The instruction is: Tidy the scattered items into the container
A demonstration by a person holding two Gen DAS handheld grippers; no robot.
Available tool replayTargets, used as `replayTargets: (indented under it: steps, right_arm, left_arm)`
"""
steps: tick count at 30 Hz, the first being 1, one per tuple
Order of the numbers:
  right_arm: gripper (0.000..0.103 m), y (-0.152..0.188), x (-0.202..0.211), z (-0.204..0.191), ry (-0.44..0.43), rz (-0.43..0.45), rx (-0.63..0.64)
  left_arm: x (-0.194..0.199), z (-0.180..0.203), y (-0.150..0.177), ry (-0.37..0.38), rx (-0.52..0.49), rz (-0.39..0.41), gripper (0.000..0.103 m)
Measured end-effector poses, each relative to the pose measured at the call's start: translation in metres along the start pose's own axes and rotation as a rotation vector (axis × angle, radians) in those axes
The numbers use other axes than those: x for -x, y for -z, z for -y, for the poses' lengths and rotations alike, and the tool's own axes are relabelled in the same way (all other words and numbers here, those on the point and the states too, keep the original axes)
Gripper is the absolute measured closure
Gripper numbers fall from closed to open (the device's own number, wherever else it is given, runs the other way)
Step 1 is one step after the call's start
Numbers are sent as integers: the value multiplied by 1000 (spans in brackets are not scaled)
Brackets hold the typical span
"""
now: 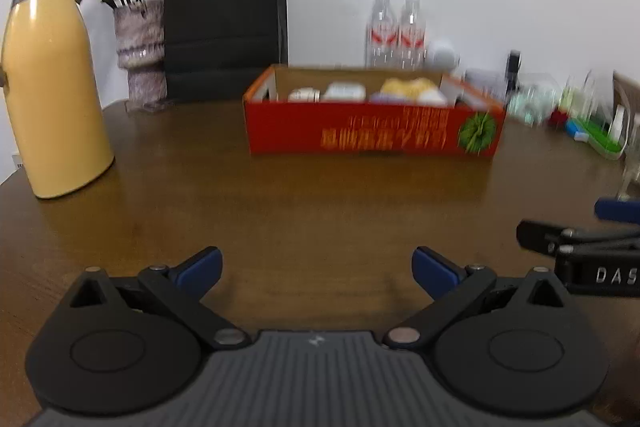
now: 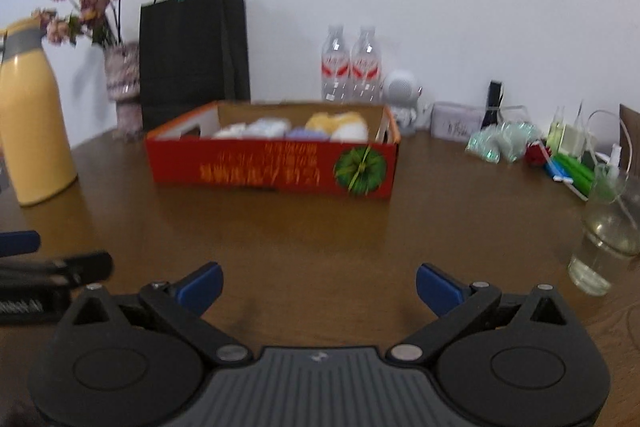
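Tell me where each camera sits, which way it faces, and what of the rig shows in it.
Left wrist view: sits on the left gripper, looking across the wooden table at the red box; its own open blue-padded fingers show below, the right gripper's fingers at the right edge.
Right wrist view: sits on the right gripper, facing the same box from further right; its open fingers show below, the left gripper's at the left edge.
Shared: box, yellow flask, black bag, two bottles.

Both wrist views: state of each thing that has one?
Left gripper: open, empty.
Right gripper: open, empty.
Red box: lidless, upright, soft items inside.
Yellow flask: upright, lid on.
Black bag: upright.
Glass: upright, part full of clear liquid.
Bottles: upright.
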State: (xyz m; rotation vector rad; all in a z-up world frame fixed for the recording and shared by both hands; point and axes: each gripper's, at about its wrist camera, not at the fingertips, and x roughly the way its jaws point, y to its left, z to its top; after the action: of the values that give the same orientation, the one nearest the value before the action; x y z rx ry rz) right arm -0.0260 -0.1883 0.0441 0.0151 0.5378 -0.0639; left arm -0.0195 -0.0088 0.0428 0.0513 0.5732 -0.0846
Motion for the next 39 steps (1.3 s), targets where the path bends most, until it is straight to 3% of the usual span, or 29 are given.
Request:
replayTargets:
  steps: [12, 18, 39]
  right_arm:
    - [0, 17, -27, -24, 39, -173, 81]
    - [0, 21, -28, -13, -14, -158, -19]
    - [0, 20, -30, -11, 2, -162, -23]
  left_arm:
    - [-15, -5, 14, 33, 12, -79, 0]
    - [-22, -9, 15, 38, 28, -114, 0]
    - [-25, -6, 14, 28, 3, -125, 0]
